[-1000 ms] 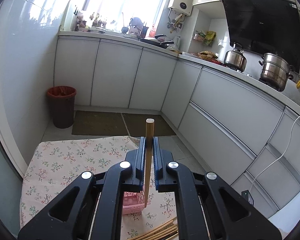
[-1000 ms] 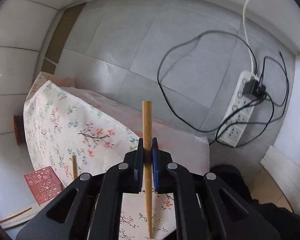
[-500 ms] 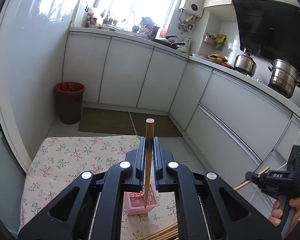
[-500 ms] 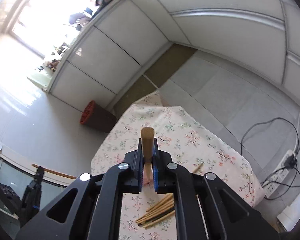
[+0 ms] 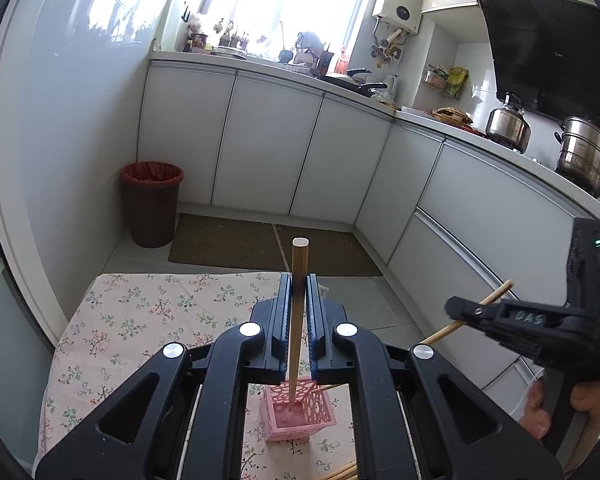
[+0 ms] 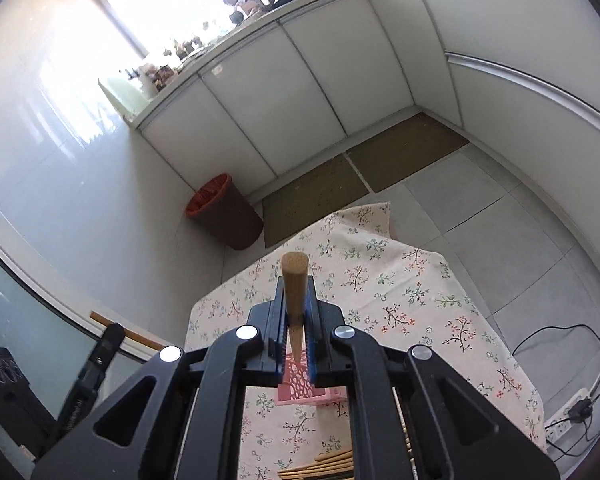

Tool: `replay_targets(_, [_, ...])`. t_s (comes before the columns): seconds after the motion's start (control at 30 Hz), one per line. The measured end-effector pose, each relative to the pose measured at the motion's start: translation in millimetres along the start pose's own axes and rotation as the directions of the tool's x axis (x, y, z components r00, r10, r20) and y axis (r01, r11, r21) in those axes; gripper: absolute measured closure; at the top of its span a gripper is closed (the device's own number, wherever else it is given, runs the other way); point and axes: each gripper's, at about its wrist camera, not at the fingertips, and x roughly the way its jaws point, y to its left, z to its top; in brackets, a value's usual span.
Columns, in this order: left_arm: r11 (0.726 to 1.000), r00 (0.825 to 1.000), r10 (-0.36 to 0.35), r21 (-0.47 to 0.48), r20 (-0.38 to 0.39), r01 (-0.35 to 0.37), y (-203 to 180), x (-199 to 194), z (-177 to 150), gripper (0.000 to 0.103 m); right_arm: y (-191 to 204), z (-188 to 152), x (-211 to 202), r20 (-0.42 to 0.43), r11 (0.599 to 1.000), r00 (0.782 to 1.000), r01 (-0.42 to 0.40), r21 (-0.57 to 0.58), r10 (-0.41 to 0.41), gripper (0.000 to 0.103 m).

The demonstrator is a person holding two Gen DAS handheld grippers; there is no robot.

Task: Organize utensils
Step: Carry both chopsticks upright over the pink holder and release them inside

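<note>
Both grippers are clamped on a chopstick each, above the pink holder.

Left gripper (image 5: 298, 312) pinches an upright chopstick (image 5: 297, 304) whose lower tip sits inside the pink lattice basket (image 5: 300, 414) on the floral tablecloth (image 5: 140, 320). Right gripper (image 6: 296, 316), held in a hand (image 5: 560, 412), grips its own chopstick (image 6: 294, 288) over the same basket (image 6: 300, 380); its jaws have just been easing apart a little. More chopsticks (image 6: 324, 466) lie loose on the cloth nearby.

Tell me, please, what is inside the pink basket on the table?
In the left wrist view, the pink basket already holds one thin stick leaning on its right rim, and the tip of the left chopstick hangs just over its opening. The gripper's fingers cover part of the basket's inside.
</note>
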Motion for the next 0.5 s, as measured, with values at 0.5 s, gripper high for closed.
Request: replay_targets(0.5, [1.0,1.0,0.013,0.008,-0.004,-0.013,-4,16,-5,0.095,-21,-47,-20,0.048,0.997,0.997,0.064,-0.05,-0.061,0.06])
